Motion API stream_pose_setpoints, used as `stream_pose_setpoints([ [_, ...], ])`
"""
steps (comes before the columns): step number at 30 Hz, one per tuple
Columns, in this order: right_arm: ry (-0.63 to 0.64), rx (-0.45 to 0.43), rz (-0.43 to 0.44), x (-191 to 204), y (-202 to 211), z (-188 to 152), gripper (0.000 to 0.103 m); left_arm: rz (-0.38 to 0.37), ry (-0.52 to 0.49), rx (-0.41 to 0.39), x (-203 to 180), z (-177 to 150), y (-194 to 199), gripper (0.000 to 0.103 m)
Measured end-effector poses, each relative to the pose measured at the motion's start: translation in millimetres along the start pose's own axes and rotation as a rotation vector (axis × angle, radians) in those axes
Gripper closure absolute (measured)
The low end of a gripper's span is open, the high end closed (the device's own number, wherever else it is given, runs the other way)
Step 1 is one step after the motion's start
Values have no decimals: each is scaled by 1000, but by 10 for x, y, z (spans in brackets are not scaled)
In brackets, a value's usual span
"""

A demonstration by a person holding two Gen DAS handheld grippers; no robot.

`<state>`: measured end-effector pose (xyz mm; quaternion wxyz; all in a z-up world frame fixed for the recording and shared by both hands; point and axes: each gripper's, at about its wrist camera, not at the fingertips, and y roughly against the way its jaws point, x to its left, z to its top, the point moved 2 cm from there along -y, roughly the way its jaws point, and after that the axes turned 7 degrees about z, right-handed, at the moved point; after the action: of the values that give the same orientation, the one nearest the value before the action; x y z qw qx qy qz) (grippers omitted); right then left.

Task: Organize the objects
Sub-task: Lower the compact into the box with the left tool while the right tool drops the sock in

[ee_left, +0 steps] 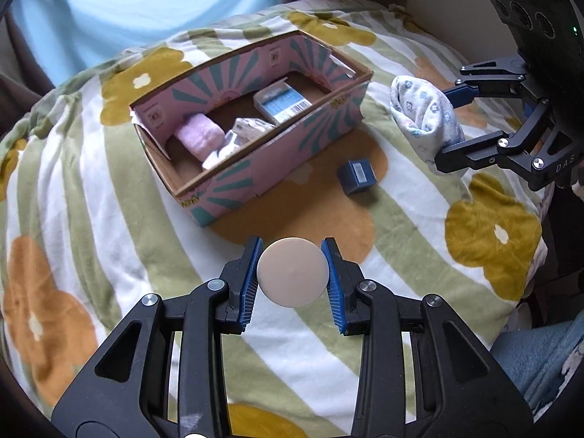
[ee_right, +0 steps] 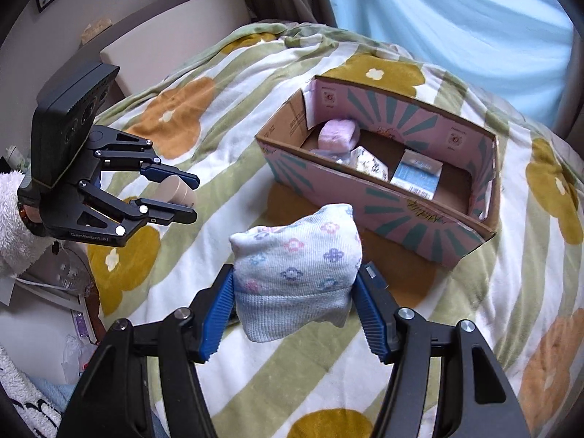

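Note:
My left gripper (ee_left: 292, 273) is shut on a round beige jar (ee_left: 292, 272), held above the blanket in front of the pink cardboard box (ee_left: 292, 153); the jar also shows in the right wrist view (ee_right: 177, 190). My right gripper (ee_right: 294, 292) is shut on a rolled floral sock bundle (ee_right: 295, 273), held above the blanket to the right of the box; the bundle also shows in the left wrist view (ee_left: 425, 116). The box (ee_right: 383, 200) holds a pink roll (ee_left: 199, 137), a patterned bundle (ee_left: 242, 131) and a blue-white packet (ee_left: 283, 104).
A small dark blue box (ee_left: 357, 177) lies on the flowered blanket (ee_left: 91, 182) right of the cardboard box. A light blue curtain (ee_right: 456, 18) hangs behind the bed. Clutter sits off the bed's edge (ee_right: 54, 310).

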<state>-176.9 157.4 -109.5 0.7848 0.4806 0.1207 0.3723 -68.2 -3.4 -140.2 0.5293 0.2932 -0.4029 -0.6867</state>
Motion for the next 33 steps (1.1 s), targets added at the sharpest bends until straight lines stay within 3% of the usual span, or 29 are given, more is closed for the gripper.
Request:
stream_pose_setpoints([
  [10,-157,-72,-109,-479,89,633,44,-8,44,-63,413,873,-226,73],
  [19,-329,-122,-143,-1005,-212,854,44,-24,62,-82,596,1516,-829,73],
  [24,-374,-99,-184,-1280,-410,856,44,-33,64,-56,685,1756,-1211,73],
  [33,-409,-66,-213,-1501,-619,783,44,-53,62,7,722,1885,-1712,73],
])
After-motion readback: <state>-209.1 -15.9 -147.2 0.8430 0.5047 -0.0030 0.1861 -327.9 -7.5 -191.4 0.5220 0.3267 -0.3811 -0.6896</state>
